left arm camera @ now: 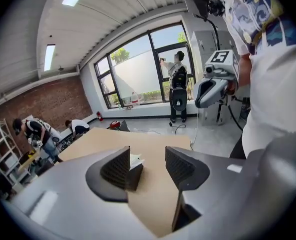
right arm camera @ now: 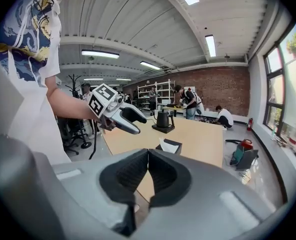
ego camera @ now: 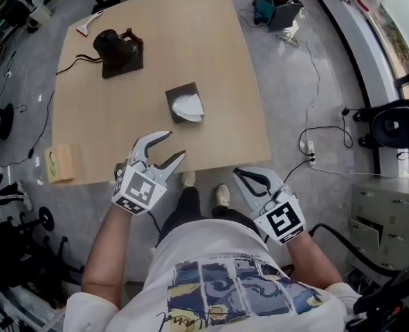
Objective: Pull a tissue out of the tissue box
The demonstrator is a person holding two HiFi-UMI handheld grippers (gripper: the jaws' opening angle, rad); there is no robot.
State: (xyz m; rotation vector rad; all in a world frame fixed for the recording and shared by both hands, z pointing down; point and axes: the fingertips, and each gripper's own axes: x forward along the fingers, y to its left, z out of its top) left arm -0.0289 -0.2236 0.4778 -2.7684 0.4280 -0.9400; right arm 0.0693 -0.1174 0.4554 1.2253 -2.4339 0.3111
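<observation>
Left gripper [ego camera: 175, 145] spread and empty, right gripper [ego camera: 240, 176] clenched on nothing: hangs short of the tissue box [ego camera: 173, 95] on the surface [ego camera: 190, 40], tissue [ego camera: 188, 106] untouched, whole pull left.

A workshop-style lab; brick wall [right arm camera: 228, 84], metal shelving [right arm camera: 164, 90], strip lights [right arm camera: 99, 54], bare concrete floor [ego camera: 287, 81].

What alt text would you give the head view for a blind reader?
From above, a person's left tool, jaws open, points at a dark tissue box with a white tissue poking out, on a wooden table. The right tool, shut and empty, hangs just off the table's near edge.
</observation>
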